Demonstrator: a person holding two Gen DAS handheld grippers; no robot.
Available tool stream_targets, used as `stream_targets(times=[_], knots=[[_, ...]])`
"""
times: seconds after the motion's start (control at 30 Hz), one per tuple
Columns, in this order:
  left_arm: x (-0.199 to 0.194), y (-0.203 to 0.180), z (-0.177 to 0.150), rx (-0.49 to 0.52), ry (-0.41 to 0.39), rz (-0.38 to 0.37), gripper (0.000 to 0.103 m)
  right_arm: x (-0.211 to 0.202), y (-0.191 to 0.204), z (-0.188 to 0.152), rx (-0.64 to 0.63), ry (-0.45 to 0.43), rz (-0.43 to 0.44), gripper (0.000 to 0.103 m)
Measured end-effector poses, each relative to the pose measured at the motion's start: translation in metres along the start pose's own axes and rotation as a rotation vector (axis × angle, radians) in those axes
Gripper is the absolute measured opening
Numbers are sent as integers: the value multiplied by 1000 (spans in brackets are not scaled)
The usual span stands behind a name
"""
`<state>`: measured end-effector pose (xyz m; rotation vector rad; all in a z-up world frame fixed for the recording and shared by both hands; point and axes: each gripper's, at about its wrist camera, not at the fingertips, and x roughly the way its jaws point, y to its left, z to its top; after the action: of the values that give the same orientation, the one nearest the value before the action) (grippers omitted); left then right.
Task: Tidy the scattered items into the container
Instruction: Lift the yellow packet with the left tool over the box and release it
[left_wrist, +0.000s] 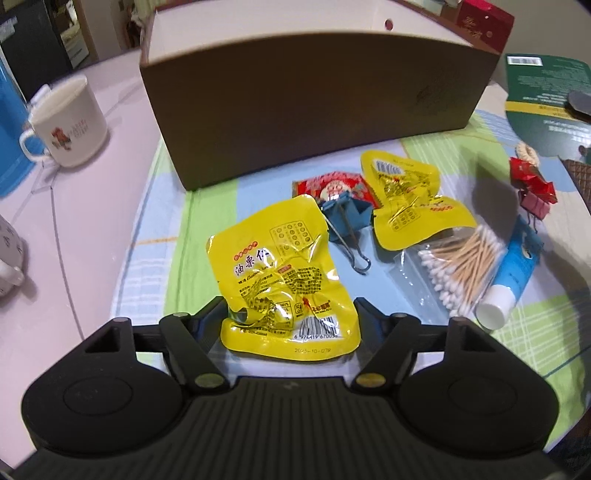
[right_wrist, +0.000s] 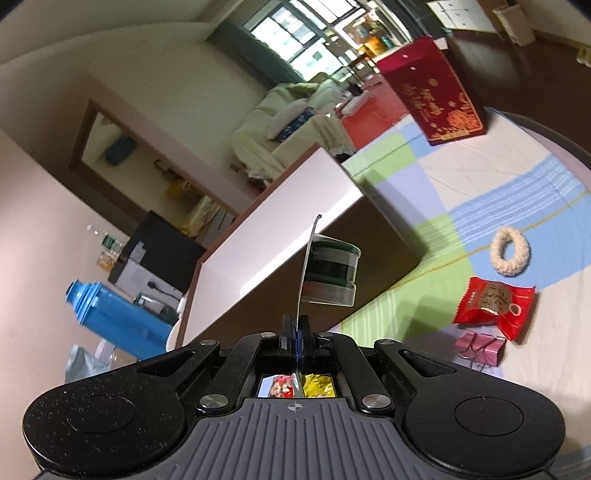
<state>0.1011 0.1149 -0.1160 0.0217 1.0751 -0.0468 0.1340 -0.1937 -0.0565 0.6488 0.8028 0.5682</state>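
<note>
In the left wrist view a brown open box (left_wrist: 295, 110) stands at the back of a checked cloth. My left gripper (left_wrist: 290, 308) is open, its fingers on either side of the near end of a yellow snack packet (left_wrist: 280, 266); I cannot tell whether they touch it. Beyond lie a blue binder clip (left_wrist: 343, 214), a red packet (left_wrist: 332, 186), a second yellow packet (left_wrist: 410, 199), a bag of cotton swabs (left_wrist: 458, 266) and a blue tube (left_wrist: 513, 269). My right gripper (right_wrist: 295, 325) is shut on the card of a blister pack (right_wrist: 332, 269), held in the air beside the box (right_wrist: 295, 206).
A white mug (left_wrist: 70, 122) stands left of the box. A red candy packet (right_wrist: 495, 306), a pink binder clip (right_wrist: 480, 347) and a white braided ring (right_wrist: 511, 251) lie on the cloth to the right. A red gift box (right_wrist: 432, 92) stands behind, a blue flask (right_wrist: 110, 317) at the left.
</note>
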Motion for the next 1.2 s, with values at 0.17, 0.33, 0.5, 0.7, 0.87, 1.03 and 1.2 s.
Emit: stream_targets(times=[0.17,0.33,0.5,0.7,0.87,1.03,1.2], knots=[[-24,-5,4,25,-42,-2,71,-2,2,-2,-2,14,15,0],[-51,-16,12,71,-90,-2,71,-8,-1,-1,36,10,32,0],[-75,-22,29,100,-145,2,71,-15,-5,4,78,-3,47,0],[-96,-20,52,124,-206,26,71,-19,-5,8,107,-24,60,0],[-101,-16,71,142,-247,28,71,-19,-6,15,140,-44,68,0],[-101,-9,96,161,-283,31,71,-16,-4,28,153,-69,76,0],[-95,3,125,187,-311,50,71,-11,1,39,154,-92,80,0]])
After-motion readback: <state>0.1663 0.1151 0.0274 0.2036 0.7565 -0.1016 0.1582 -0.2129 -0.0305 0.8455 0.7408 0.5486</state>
